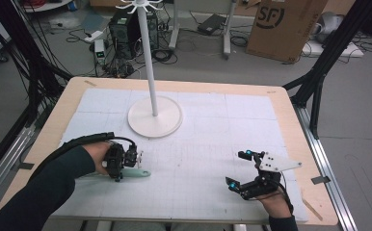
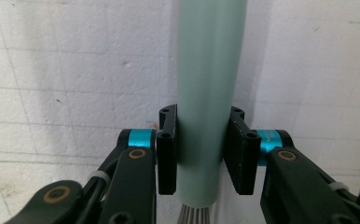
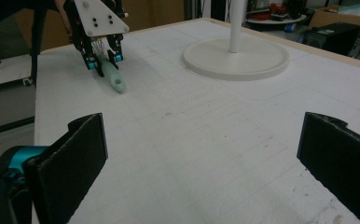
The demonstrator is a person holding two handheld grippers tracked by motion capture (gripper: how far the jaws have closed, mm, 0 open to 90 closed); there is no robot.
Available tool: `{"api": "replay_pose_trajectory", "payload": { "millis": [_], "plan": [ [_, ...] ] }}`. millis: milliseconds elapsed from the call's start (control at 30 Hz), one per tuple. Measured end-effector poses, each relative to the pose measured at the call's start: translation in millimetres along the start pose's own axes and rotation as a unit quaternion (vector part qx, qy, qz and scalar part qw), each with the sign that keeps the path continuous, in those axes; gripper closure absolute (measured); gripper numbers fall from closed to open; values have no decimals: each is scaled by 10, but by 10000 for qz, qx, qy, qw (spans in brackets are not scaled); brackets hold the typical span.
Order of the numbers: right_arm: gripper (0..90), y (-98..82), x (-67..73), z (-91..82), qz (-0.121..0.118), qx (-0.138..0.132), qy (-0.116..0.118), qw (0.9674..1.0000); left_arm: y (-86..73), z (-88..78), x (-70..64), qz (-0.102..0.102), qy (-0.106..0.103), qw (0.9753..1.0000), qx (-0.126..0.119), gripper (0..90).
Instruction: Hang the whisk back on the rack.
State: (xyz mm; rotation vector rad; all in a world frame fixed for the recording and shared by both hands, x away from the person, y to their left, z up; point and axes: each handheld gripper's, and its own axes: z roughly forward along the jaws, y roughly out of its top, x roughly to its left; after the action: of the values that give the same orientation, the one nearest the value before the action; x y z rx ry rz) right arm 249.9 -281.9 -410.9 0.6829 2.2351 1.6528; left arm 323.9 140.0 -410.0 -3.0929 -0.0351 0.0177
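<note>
A pale green handle (image 2: 207, 70) with thin metal wires at its near end lies flat on the white mat (image 1: 208, 144), at the front left. My left gripper (image 2: 206, 149) points down on it, both black pads against the handle's sides. In the high view the left gripper (image 1: 126, 167) stands over the handle (image 1: 139, 173), whose free end points right. The right gripper view shows that left gripper (image 3: 104, 58) on the handle (image 3: 115, 80) from afar. My right gripper (image 1: 237, 169) rests at the front right, jaws wide apart and empty (image 3: 201, 158).
A white stand with a round base (image 1: 155, 122) and a tall pole (image 1: 146, 53) rises at the back middle of the mat. The wooden table edge (image 1: 314, 192) runs around the mat. Computers, cables and a cardboard box (image 1: 283, 26) sit on the floor beyond.
</note>
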Motion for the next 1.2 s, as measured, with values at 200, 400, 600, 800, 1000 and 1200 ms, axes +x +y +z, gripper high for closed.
{"api": "replay_pose_trajectory", "payload": {
  "millis": [200, 400, 600, 800, 1000, 1200],
  "plan": [
    [5, 1, 7, 5, 9, 14, 17, 10000, 2, -5, -10, -13, 32, 10000, 20, 692],
    [5, -1, 1, -7, 16, 5, 1, 10000, -27, -42, -3, -38, 33, 10000, -86, 692],
    [4, -4, -1, -13, 31, -7, -11, 10000, -82, -155, 3, -118, 71, 9992, -384, 692],
    [5, -5, -6, -18, 28, -12, -1, 10000, -147, -264, 20, -218, 97, 9980, -587, 692],
    [5, -5, -10, -13, 4, -27, -9, 10000, -199, -348, 40, -365, 119, 9959, -819, 692],
    [5, -7, -12, -17, 33, -21, -15, 10000, -235, -415, 60, -422, 105, 9939, -1014, 692]
  ]
}}
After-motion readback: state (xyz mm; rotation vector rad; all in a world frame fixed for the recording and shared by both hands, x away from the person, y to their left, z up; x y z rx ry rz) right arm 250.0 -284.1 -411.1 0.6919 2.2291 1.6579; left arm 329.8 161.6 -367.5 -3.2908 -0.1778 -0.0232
